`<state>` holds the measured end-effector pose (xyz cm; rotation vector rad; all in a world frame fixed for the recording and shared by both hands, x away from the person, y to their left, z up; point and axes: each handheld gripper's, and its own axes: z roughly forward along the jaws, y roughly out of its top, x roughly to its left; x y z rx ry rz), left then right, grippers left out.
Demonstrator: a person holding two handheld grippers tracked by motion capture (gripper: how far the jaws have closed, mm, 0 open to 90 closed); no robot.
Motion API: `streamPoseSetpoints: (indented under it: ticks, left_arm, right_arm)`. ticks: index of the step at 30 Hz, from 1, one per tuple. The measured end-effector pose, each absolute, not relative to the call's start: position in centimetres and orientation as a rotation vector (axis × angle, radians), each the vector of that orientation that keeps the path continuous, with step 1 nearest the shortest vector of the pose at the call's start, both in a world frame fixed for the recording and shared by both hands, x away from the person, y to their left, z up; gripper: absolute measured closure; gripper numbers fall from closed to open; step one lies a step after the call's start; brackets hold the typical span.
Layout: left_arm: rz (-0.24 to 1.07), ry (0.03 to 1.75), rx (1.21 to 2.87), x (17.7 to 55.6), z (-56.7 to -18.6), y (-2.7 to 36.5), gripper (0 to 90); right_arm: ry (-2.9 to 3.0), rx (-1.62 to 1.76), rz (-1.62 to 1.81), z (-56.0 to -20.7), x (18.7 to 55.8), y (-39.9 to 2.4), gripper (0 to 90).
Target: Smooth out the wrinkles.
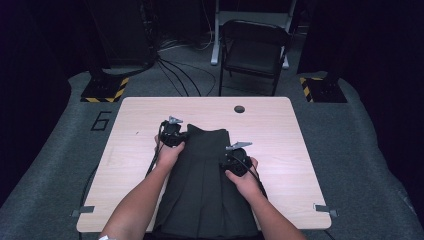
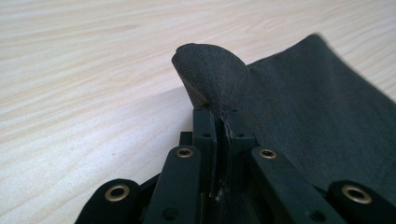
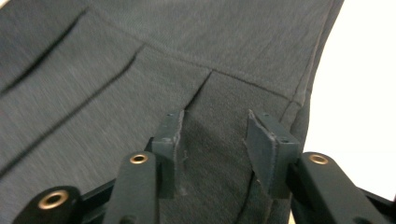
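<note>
A dark pleated skirt (image 1: pixel 205 190) lies flat on the light wooden table (image 1: pixel 285 135), its waistband toward the far side. At the skirt's far left corner my left gripper (image 1: pixel 173 133) is shut on the cloth. In the left gripper view the pinched corner of the skirt (image 2: pixel 210 70) stands up in a fold above the left gripper (image 2: pixel 218 116), whose jaws are closed together. Over the skirt's right side, just below the waistband, my right gripper (image 1: pixel 237 159) is open. In the right gripper view the right gripper (image 3: pixel 217 128) has its pads apart, and the skirt's pleats (image 3: pixel 116 93) lie flat beneath them.
A small round hole (image 1: pixel 239 109) sits near the table's far edge. Behind the table stands a dark folding chair (image 1: pixel 252 47), with cables (image 1: pixel 175 70) on the floor. Two stand bases with yellow-black tape (image 1: pixel 105 90) (image 1: pixel 322 87) flank the far corners.
</note>
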<state>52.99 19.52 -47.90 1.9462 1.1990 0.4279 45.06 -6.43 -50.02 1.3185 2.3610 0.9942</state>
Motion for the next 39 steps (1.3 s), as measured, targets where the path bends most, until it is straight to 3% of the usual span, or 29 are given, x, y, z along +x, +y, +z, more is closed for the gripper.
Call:
streamPoseSetpoints:
  ticks: [8, 18, 39]
  left_arm:
    - [0.431, 1.176, 1.917, 52.5, -46.9, 19.6, 85.8]
    - [0.446, 1.128, 1.917, 52.1, -45.6, 19.3, 86.0]
    - [0.535, 0.994, 1.895, 52.0, -40.2, 18.6, 86.1]
  right_arm:
    - [2.391, 1.225, 1.066, -48.2, 43.6, -4.7, 48.0]
    - [2.407, 1.290, 0.985, -50.5, 42.7, -5.5, 47.8]
    - [2.359, 1.256, 1.080, -49.0, 42.8, -4.5, 47.5]
